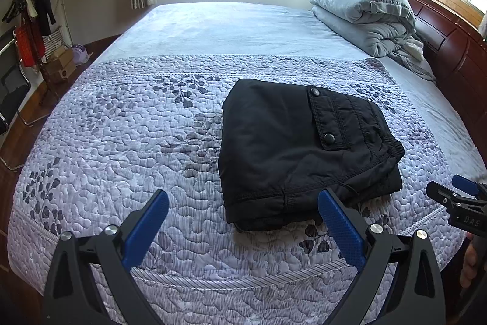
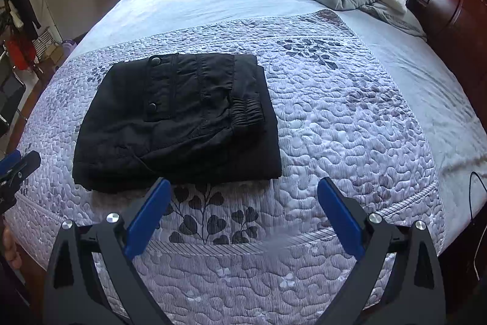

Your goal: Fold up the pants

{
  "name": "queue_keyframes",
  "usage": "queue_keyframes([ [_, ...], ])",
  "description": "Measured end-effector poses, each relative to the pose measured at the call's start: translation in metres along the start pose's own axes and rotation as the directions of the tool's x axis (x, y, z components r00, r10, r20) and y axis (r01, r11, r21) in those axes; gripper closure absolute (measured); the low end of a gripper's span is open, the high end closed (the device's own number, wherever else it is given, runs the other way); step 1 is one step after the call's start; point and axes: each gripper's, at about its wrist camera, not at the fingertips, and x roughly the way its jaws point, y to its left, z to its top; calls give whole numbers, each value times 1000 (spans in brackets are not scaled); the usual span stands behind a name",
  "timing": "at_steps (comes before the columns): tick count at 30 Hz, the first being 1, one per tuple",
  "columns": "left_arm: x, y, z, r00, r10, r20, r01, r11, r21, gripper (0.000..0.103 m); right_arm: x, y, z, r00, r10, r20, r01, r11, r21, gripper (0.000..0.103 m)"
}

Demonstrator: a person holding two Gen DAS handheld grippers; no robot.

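Pants: the black pants (image 1: 301,148) are lying folded into a compact, roughly square stack on the quilted bedspread (image 1: 121,142), near the foot edge of the bed and well apart from the bundled grey duvet (image 1: 362,11) by the headboard.
Top layer: a snap-buttoned pocket flap (image 1: 327,119) is facing up, and an elastic cuff or waistband end (image 2: 246,113) is bunching at the stack's right side.
Handling, as a judgement: the cloth is looking soft, light and a little padded, with a smooth woven face that is probably sliding easily over itself, so the layers are likely to shift if only the top one is lifted.
Where to take hold: the near folded edge is looking thickest and firmest; pinching through all layers at the two near corners is seeming safer than tugging the flap or the elastic.
Progress, as a judgement: the fold is appearing finished, or close to it; only squaring up is seeming left.
Left gripper (image 1: 243,217): it is hovering over the near edge with its blue pads (image 1: 149,229) spread wide, holding nothing; whether the right pad is brushing the pants' corner cannot be told.
Right gripper (image 2: 243,203): it is also spread wide and empty, sitting just in front of the pants over bare bedspread.
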Motion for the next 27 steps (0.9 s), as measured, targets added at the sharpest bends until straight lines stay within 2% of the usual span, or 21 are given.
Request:
queue_keyframes([
  [27, 2, 2, 2, 1000, -10, -7, 10, 1000, -4, 4, 0, 3, 1, 1000, 1, -1, -1, 1000, -10, 6],
])
